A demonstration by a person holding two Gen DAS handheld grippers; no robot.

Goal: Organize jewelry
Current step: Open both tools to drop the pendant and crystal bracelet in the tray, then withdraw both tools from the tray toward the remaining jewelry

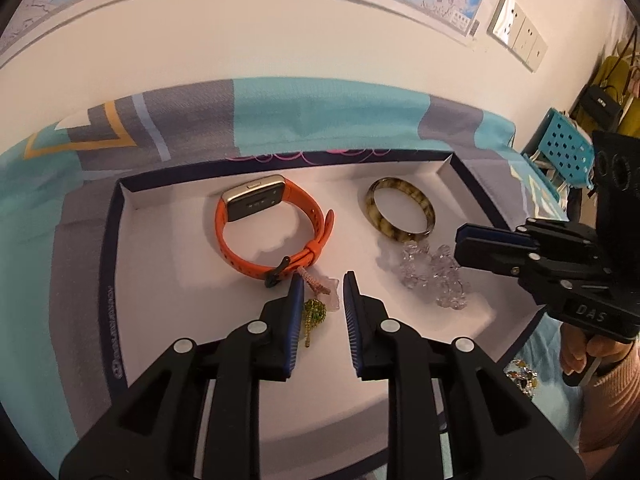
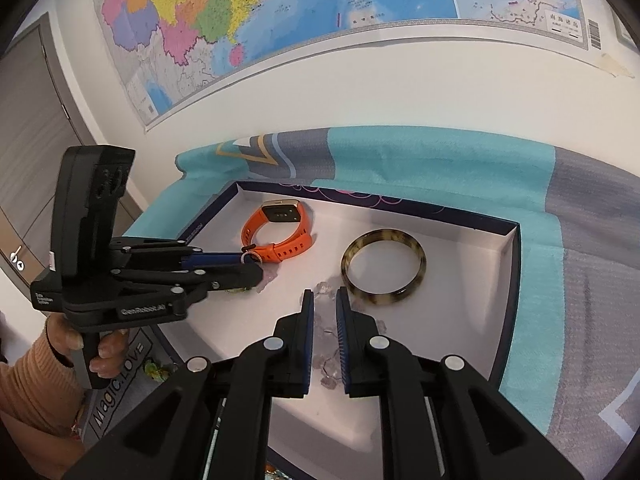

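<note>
A white-lined box [image 1: 120,248] [image 2: 508,264] holds an orange smartwatch [image 1: 276,220] [image 2: 280,228], a tortoiseshell bangle [image 1: 400,212] [image 2: 384,266] and a clear crystal bracelet [image 1: 432,276] [image 2: 326,344]. A pendant with a pink cord and green bead piece [image 1: 316,304] lies in the box between my left fingers. My left gripper [image 1: 322,280] [image 2: 256,260] is open and empty over it. My right gripper [image 2: 323,298] [image 1: 458,246] is open, just above the crystal bracelet, not holding it.
The box lies on a teal and grey cloth [image 1: 320,112] [image 2: 580,320] against a white wall with a map [image 2: 280,20]. More beaded jewelry [image 1: 520,376] [image 2: 156,372] lies outside the box's near edge. A blue perforated basket [image 1: 568,148] stands at right.
</note>
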